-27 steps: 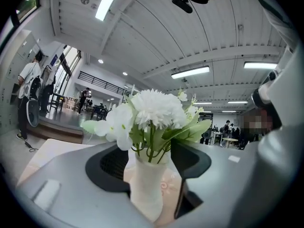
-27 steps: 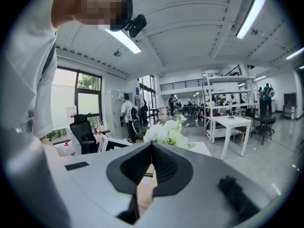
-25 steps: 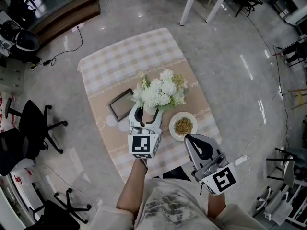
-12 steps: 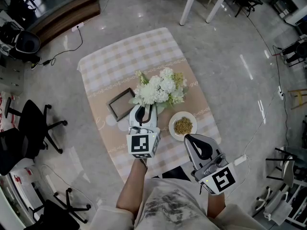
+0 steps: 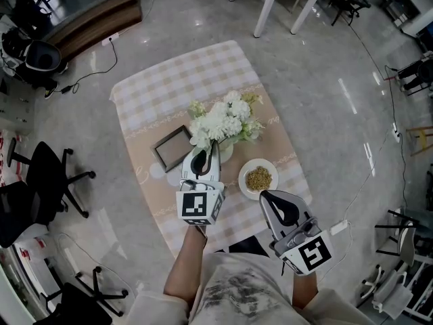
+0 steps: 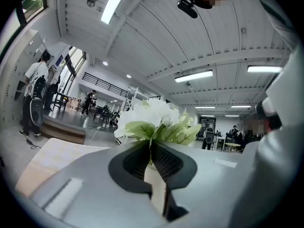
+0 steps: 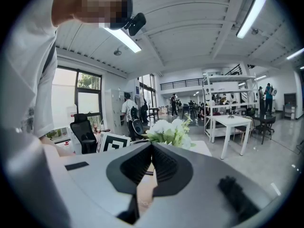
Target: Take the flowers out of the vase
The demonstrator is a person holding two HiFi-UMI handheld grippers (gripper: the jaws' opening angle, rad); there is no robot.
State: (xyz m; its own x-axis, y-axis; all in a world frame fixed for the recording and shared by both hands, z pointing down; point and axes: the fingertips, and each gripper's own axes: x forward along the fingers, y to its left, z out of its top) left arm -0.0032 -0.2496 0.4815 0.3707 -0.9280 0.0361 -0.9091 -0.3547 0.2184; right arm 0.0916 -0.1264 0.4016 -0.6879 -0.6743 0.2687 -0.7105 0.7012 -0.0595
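The person's left forearm reaches forward and holds the left gripper level. Its jaws have just been closing and now pinch the stems of the flowers. The right gripper hangs closer to the body, tipped slightly downward, its jaws pressed together with nothing between them.

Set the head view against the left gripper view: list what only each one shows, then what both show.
Only the head view: the round white plate of tan grains, the dark rectangular frame and the right hand-held gripper. Only the left gripper view: the long ceiling lights, and the left hand-held gripper with its jaws just closed on the green stems. Both: the white flowers and the checked tablecloth.
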